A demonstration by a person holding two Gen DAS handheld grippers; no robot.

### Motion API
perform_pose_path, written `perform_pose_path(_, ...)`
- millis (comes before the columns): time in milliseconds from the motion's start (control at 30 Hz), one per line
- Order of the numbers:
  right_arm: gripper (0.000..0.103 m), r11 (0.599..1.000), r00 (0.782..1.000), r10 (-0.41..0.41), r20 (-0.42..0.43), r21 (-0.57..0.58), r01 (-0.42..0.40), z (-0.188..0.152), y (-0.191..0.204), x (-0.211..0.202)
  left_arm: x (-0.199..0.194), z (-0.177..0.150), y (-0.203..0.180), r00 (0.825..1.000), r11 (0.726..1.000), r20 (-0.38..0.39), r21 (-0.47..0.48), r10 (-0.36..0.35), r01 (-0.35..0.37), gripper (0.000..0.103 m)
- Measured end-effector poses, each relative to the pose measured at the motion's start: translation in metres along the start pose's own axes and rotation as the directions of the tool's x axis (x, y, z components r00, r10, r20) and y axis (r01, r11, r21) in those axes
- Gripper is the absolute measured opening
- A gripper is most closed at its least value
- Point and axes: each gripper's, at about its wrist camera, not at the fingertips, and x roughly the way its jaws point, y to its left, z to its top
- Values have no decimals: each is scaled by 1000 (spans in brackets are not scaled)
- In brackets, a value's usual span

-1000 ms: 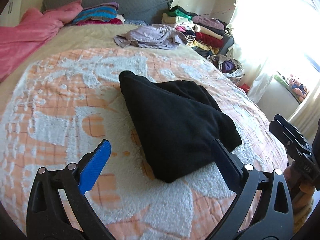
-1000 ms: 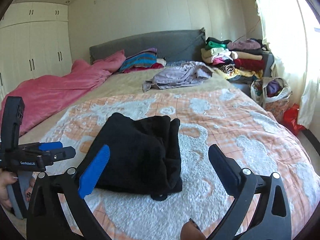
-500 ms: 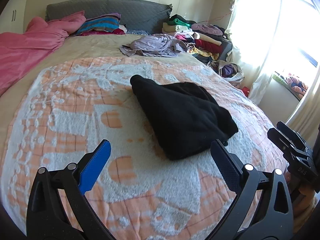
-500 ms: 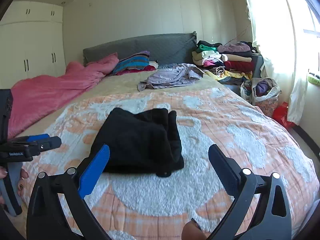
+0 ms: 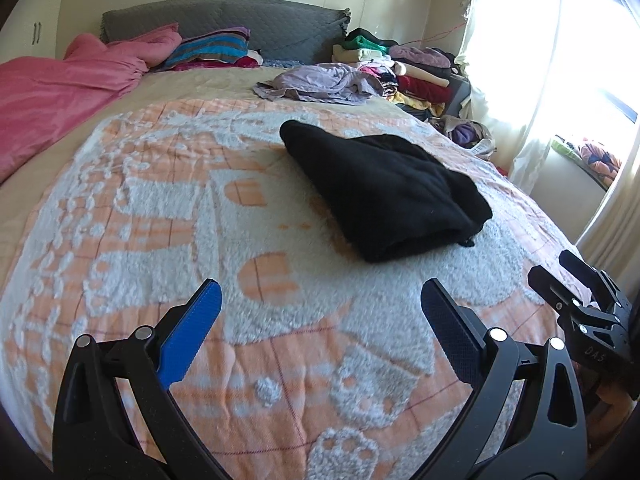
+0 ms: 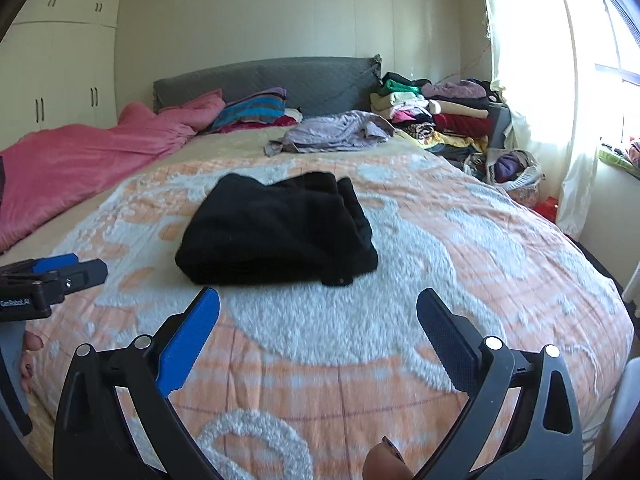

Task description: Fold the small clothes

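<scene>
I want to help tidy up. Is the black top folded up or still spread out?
Folded. The black garment lies as a compact bundle with stacked layers at its edge, on the orange blanket, both grippers clear of it.

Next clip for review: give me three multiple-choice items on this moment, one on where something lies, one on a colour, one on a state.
1. Where does the black garment lie?
A. on the orange-and-white blanket
B. on the pink duvet
C. in a gripper

2. What colour is the crumpled garment near the headboard?
A. green
B. lilac
C. yellow

3. How do the left gripper and right gripper stand?
A. both shut
B. one shut
C. both open, empty

Key: 1 A, it rests folded on the blanket; 2 B, pale purple cloth; 3 C, fingers wide apart, nothing between.
</scene>
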Motion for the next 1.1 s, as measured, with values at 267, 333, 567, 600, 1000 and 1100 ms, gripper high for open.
perform_pose_path(267, 98, 999, 1000, -23, -17, 38, 23, -21, 0, 4, 3, -15, 2, 1000, 1000, -15, 2, 8, -8, 93)
perform_pose_path(333, 98, 999, 999, -31, -39, 27, 32, -24, 2, 7, 3, -19, 2, 1000, 1000, -18, 3, 4, -4, 93)
perform_pose_path(567, 98, 999, 995, -35, -90, 10, 36, -34, 6, 16, 3, -22, 6, 1000, 1000, -14, -17, 8, -9, 94)
perform_pose_path(600, 98, 999, 995, -33, -94, 10, 34, -35, 6, 17, 3, -22, 7, 1000, 1000, -15, -21, 10, -10, 93)
perform_pose_path(1000, 98, 999, 994, -31, -106, 20, 33, -37, 9, 21, 5, -25, 7, 999, 1000, -28, -21, 21, -22, 94)
perform_pose_path(1100, 98, 999, 994, -33, -108, 19, 35, -37, 9, 20, 6, -25, 6, 999, 999, -33, -15, 28, -29, 93)
